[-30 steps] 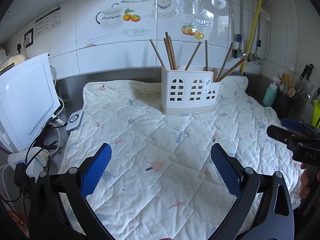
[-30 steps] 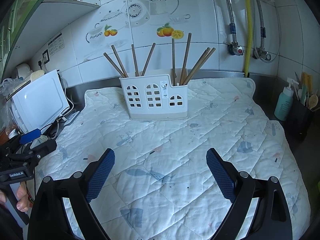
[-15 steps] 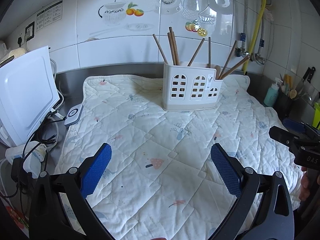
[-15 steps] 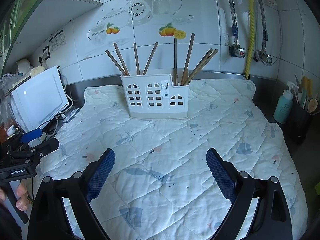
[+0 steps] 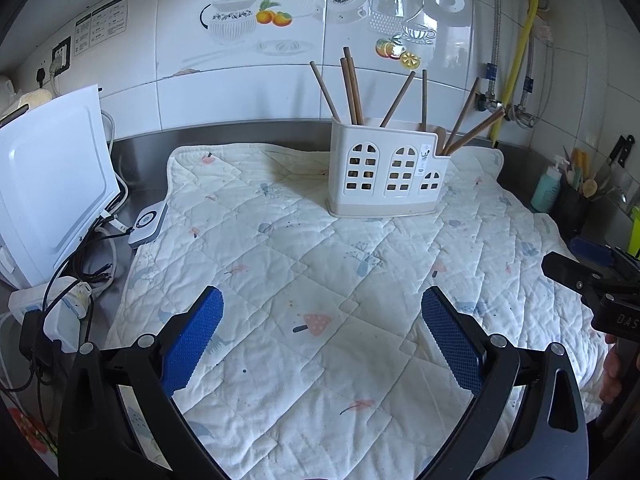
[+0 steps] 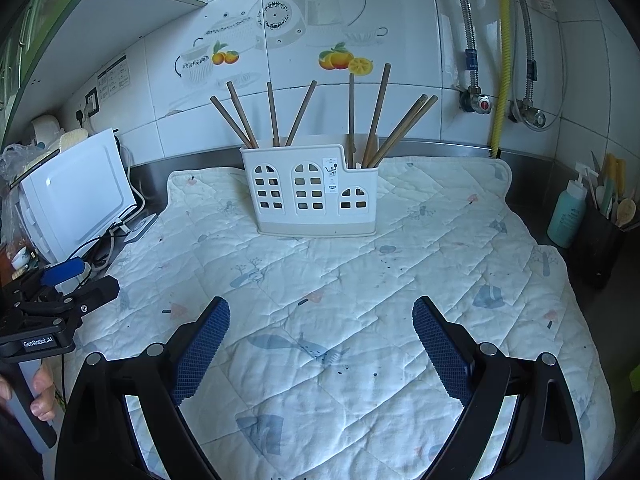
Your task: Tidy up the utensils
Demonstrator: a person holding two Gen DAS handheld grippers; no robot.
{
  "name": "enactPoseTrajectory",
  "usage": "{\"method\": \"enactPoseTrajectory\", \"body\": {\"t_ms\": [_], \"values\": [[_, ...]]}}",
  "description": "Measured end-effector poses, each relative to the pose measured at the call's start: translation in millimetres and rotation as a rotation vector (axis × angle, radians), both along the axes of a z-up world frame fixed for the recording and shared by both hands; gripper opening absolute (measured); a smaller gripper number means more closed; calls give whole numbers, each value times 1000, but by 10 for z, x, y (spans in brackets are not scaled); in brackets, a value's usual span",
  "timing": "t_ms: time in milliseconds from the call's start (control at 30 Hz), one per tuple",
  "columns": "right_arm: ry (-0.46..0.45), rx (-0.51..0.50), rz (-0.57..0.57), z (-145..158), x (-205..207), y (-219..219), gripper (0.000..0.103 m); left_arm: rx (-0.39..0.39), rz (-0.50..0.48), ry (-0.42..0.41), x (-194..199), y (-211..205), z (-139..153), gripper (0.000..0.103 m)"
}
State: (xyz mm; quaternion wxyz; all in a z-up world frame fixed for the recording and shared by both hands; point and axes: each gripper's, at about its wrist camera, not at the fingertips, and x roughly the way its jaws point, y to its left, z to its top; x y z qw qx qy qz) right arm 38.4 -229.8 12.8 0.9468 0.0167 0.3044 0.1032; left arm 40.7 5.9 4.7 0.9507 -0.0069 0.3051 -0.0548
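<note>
1. A white plastic utensil holder with arched window cut-outs stands upright on a quilted white mat, toward the mat's far edge and close to the tiled wall.
2. Brown wooden chopsticks stand in the holder, leaning at different angles. Some sit in the taller left section, others in the lower right section.
3. The mat, printed with small pastel shapes, covers most of a steel tabletop.
4. The left tongs hover above the near part of the mat, well apart from the holder. Their blue-padded fingers are spread wide with nothing between them.
5. The right tongs also hang over the near part of the mat, their jaws wide apart and empty.
6. In the right wrist view, the left tongs appear at the left edge with a person's hand on the handle.
7. A white appliance with tangled cables sits left of the mat.
8. To the right of the mat are a teal pump bottle and a dark caddy holding kitchen tools.
9. A yellow hose and metal pipes run down the wall behind.
</note>
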Motion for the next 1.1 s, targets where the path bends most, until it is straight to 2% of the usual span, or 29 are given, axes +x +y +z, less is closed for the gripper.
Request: {"method": "enactPoseTrajectory", "body": {"t_ms": [1100], "values": [[2, -3, 13, 10, 19, 16, 90, 11, -8, 4, 12, -53, 14, 98]]}}
